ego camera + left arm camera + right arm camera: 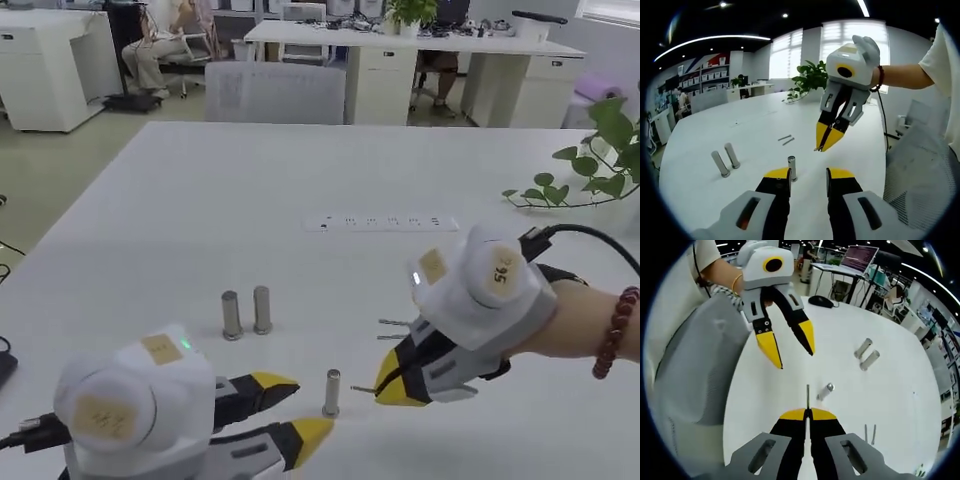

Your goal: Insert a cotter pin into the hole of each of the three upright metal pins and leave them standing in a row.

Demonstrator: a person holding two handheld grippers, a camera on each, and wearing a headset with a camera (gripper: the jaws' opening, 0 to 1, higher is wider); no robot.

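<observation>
A lone metal pin (331, 392) stands upright near the table's front. My right gripper (390, 388) is shut on a thin cotter pin (807, 396), whose tip points at that pin (826, 391) from just to its right. My left gripper (293, 410) is open, its yellow fingertips just left of the lone pin (792, 167). Two more metal pins (246, 312) stand side by side farther back on the left. Two loose cotter pins (393, 330) lie on the table behind the right gripper.
The white table (300, 180) carries a power strip (380, 222) at mid depth and a leafy plant (590, 170) at the far right. A grey chair (275, 92) stands behind the far edge. A dark mouse (820, 301) lies near the table's edge.
</observation>
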